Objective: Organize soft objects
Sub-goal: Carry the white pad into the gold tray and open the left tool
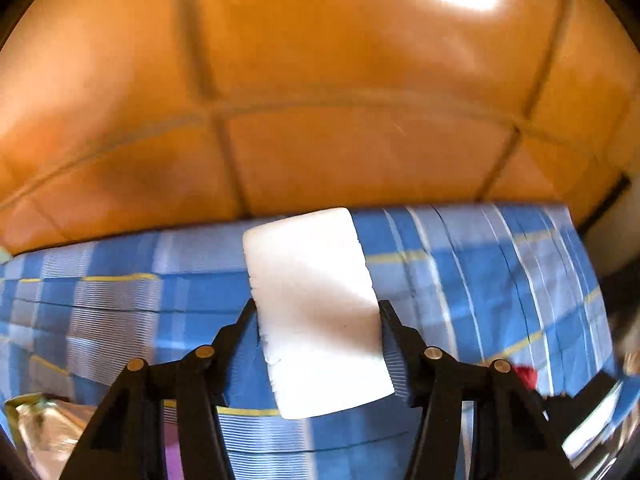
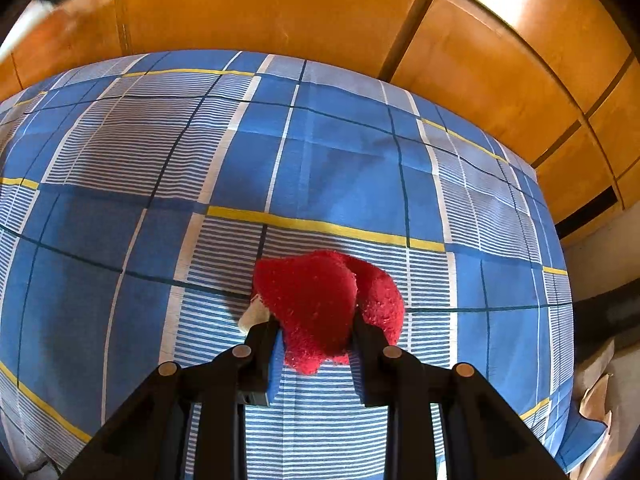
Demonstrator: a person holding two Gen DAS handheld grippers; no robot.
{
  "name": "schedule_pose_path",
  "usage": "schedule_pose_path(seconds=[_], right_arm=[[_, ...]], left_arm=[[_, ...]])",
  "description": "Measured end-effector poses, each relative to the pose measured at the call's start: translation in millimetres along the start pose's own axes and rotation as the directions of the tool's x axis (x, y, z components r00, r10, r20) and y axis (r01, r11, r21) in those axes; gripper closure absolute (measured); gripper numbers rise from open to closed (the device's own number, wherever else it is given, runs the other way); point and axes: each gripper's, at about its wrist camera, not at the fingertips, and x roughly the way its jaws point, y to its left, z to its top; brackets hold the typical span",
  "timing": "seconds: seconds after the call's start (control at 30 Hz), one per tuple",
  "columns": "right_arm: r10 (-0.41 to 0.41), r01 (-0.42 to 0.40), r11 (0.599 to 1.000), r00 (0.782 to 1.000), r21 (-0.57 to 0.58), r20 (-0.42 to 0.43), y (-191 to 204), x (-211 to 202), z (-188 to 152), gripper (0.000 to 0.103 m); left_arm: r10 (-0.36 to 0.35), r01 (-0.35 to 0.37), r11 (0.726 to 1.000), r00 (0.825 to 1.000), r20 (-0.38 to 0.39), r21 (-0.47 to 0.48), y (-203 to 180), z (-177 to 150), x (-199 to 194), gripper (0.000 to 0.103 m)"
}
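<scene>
My left gripper [image 1: 318,310] is shut on a white foam block [image 1: 314,308] and holds it above the blue plaid cloth [image 1: 480,280]. The view is blurred. My right gripper [image 2: 314,326] is shut on a red plush toy [image 2: 320,304] with a small cream part at its left, low over the blue plaid cloth [image 2: 320,168]. A bit of red [image 1: 526,376] shows at the lower right of the left wrist view, beside a black gripper part.
Orange wooden panels [image 1: 320,80] stand behind the clothed surface, also in the right wrist view [image 2: 500,60]. A shiny foil wrapper [image 1: 44,424] lies at the lower left. Brown paper [image 2: 600,392] lies past the cloth's right edge.
</scene>
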Motion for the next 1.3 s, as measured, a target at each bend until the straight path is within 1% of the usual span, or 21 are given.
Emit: schedule_pose_path(seconds=[0.13, 0.23, 0.3, 0.43, 0.53, 0.63, 0.77, 0.93, 1.0, 1.03, 1.13, 1.2, 1.3], right_arm=[[-0.013, 0.014, 1.0, 1.0, -0.019, 0.013, 3.0, -0.1, -0.7, 0.076], [-0.022, 0.022, 0.999, 1.0, -0.027, 0.022, 4.5, -0.1, -1.6, 0.076], [-0.025, 0.026, 0.999, 0.999, -0.031, 0.028, 5.4, -0.3, -2.3, 0.076], [-0.034, 0.035, 0.999, 0.999, -0.034, 0.036, 7.3, -1.1, -3.9, 0.076], [-0.051, 0.053, 0.997, 0.997, -0.048, 0.049, 10.4, -2.1, -6.0, 0.076], [-0.076, 0.081, 0.994, 0.995, -0.072, 0.067, 14.3, -2.1, -7.6, 0.076], [-0.085, 0.09, 0.993, 0.994, -0.07, 0.072, 15.3, -2.8, -8.9, 0.076], [-0.1, 0.105, 0.992, 0.992, -0.068, 0.073, 17.2, -1.9, -9.3, 0.076], [-0.107, 0.111, 0.992, 0.992, -0.065, 0.072, 18.0, -1.6, -9.1, 0.076], [-0.112, 0.116, 0.991, 0.991, -0.063, 0.071, 18.8, -1.5, -9.1, 0.076], [-0.131, 0.135, 0.989, 0.989, -0.059, 0.069, 20.6, 0.3, -7.8, 0.076], [-0.158, 0.162, 0.984, 0.985, -0.068, 0.069, 24.5, 0.9, -7.5, 0.077], [-0.198, 0.203, 0.976, 0.978, -0.077, 0.061, 29.9, 1.9, -6.4, 0.077]], left_arm=[[0.064, -0.059, 0.994, 0.997, 0.05, -0.088, 60.8, 13.9, -30.0, 0.046], [0.101, -0.091, 0.988, 0.992, 0.071, -0.127, 100.9, 9.2, -49.7, 0.046], [0.127, -0.113, 0.982, 0.988, 0.083, -0.153, 127.1, 2.7, -59.5, 0.046], [0.159, -0.137, 0.968, 0.983, 0.09, -0.212, 189.3, -24.2, -79.3, 0.046], [0.175, -0.146, 0.951, 0.981, 0.086, -0.272, 237.3, -50.7, -92.7, 0.046], [0.201, -0.165, 0.937, 0.976, 0.087, -0.309, 274.2, -74.0, -104.0, 0.046], [0.223, -0.177, 0.916, 0.97, 0.092, -0.359, 325.5, -114.2, -123.3, 0.045], [0.263, -0.201, 0.888, 0.96, 0.098, -0.414, 382.1, -175.3, -148.3, 0.045], [0.265, -0.202, 0.878, 0.96, 0.088, -0.435, 396.2, -198.3, -151.4, 0.045], [0.272, -0.208, 0.873, 0.959, 0.085, -0.442, 405.5, -215.2, -156.1, 0.045], [0.291, -0.229, 0.865, 0.954, 0.074, -0.447, 418.9, -249.4, -162.4, 0.045], [0.286, -0.231, 0.857, 0.957, 0.053, -0.461, 426.6, -273.3, -162.7, 0.045], [0.256, -0.219, 0.843, 0.967, 0.008, -0.491, 436.8, -310.9, -154.9, 0.045]])
